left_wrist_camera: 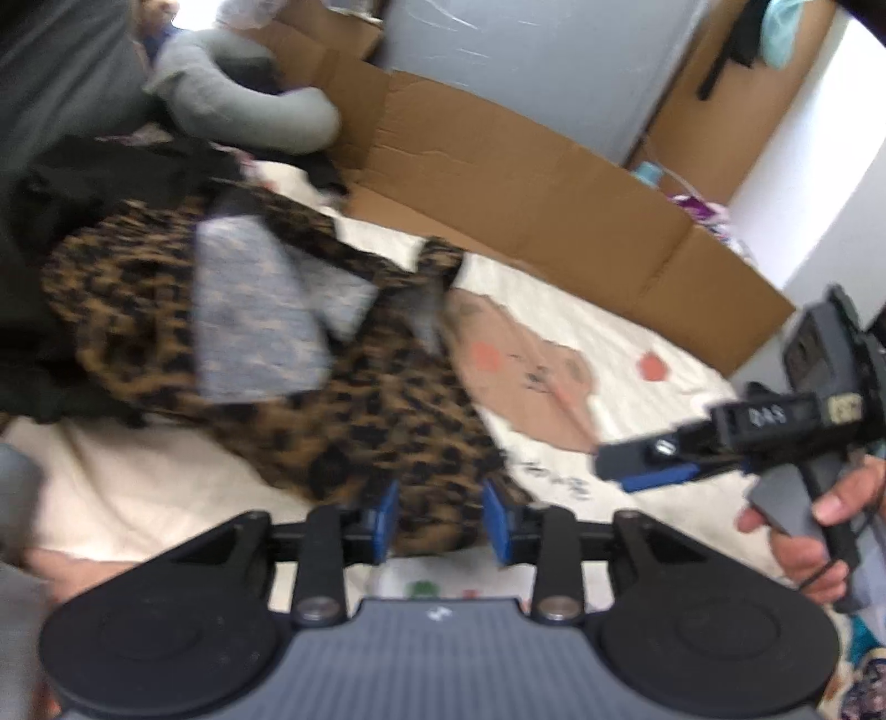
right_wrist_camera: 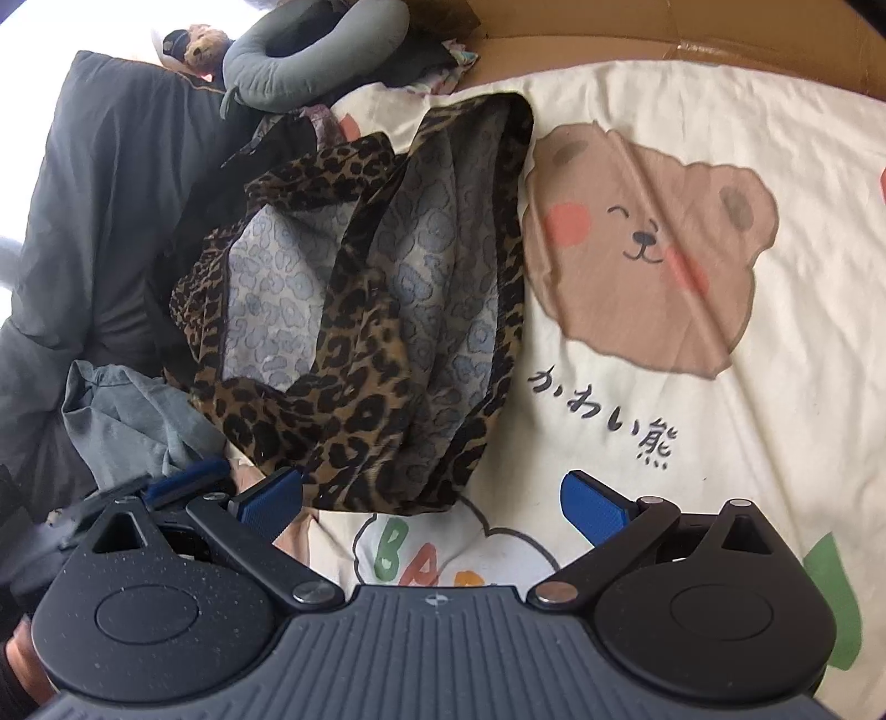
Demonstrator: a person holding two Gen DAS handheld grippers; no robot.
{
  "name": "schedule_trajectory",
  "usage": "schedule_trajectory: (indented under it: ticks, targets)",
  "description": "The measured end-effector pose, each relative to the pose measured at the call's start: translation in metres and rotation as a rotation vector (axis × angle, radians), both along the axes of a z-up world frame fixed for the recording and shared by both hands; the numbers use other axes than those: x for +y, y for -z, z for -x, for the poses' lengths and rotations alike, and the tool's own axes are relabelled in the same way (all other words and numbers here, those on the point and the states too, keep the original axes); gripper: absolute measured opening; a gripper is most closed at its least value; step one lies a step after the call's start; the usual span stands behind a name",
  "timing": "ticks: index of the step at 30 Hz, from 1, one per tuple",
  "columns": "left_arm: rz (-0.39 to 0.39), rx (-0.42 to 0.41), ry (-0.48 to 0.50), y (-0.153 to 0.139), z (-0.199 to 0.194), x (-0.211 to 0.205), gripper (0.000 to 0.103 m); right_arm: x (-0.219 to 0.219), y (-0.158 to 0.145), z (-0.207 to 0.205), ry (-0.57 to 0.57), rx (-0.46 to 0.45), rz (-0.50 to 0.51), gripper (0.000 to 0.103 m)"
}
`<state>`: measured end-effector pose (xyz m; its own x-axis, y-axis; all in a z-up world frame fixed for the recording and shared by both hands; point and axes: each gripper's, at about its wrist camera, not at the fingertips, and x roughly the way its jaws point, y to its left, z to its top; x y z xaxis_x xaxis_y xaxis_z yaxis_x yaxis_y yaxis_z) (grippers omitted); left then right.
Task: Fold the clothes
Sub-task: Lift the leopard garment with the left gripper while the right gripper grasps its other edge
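A leopard-print garment lies crumpled on a cream bedsheet with a bear print, beside dark clothes. The left gripper stands partly parted around the garment's near edge; the blurred view seems to show no pinch. The right gripper hangs spread wide, empty, just beside the hem.

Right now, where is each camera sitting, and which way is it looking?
Left wrist: sits on the left gripper, looking down along its fingers at the leopard-print garment; the right gripper and a hand show at the right.
Right wrist: sits on the right gripper, looking down at the same garment and the bear-print sheet; its jaws stand wide apart.
Shared: the garment, the sheet, the grey neck pillow and the cardboard.
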<state>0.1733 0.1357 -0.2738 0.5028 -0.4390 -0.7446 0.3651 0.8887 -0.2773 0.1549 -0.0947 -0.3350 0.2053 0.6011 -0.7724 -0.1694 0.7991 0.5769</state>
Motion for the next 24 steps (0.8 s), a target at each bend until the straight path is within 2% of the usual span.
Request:
schedule_trajectory:
  ticks: [1, 6, 8, 13, 19, 20, 21, 22, 23, 24]
  targets:
    - [-0.018, -0.004, -0.02, 0.0, -0.003, 0.006, 0.05, 0.001, 0.002, 0.001, -0.002, 0.004, 0.0, 0.102]
    - [-0.089, -0.045, -0.112, -0.004, -0.032, 0.031, 0.056, 0.003, 0.014, 0.003, 0.001, 0.036, -0.009, 0.102]
    - [-0.093, -0.07, -0.148, -0.009, -0.045, 0.04, 0.065, 0.004, 0.018, 0.004, -0.001, 0.048, -0.018, 0.102]
    - [-0.115, -0.092, -0.185, -0.008, -0.077, 0.049, 0.068, 0.012, 0.028, 0.002, -0.011, 0.08, -0.056, 0.102]
    - [-0.14, -0.118, -0.213, -0.002, -0.104, 0.045, 0.068, 0.025, 0.05, -0.002, 0.006, 0.165, -0.138, 0.1]
    - [-0.137, -0.128, -0.209, -0.003, -0.106, 0.044, 0.067, 0.027, 0.052, -0.002, 0.011, 0.177, -0.148, 0.096]
    - [-0.137, -0.141, -0.198, -0.004, -0.108, 0.041, 0.067, 0.028, 0.055, -0.003, 0.019, 0.191, -0.158, 0.087]
    - [-0.139, -0.155, -0.185, -0.006, -0.109, 0.038, 0.067, 0.03, 0.057, -0.005, 0.031, 0.207, -0.167, 0.075]
    - [-0.15, -0.174, -0.174, -0.007, -0.11, 0.035, 0.067, 0.031, 0.06, -0.006, 0.043, 0.222, -0.176, 0.068]
    - [-0.16, -0.192, -0.166, -0.008, -0.114, 0.032, 0.067, 0.033, 0.061, -0.008, 0.05, 0.233, -0.183, 0.052]
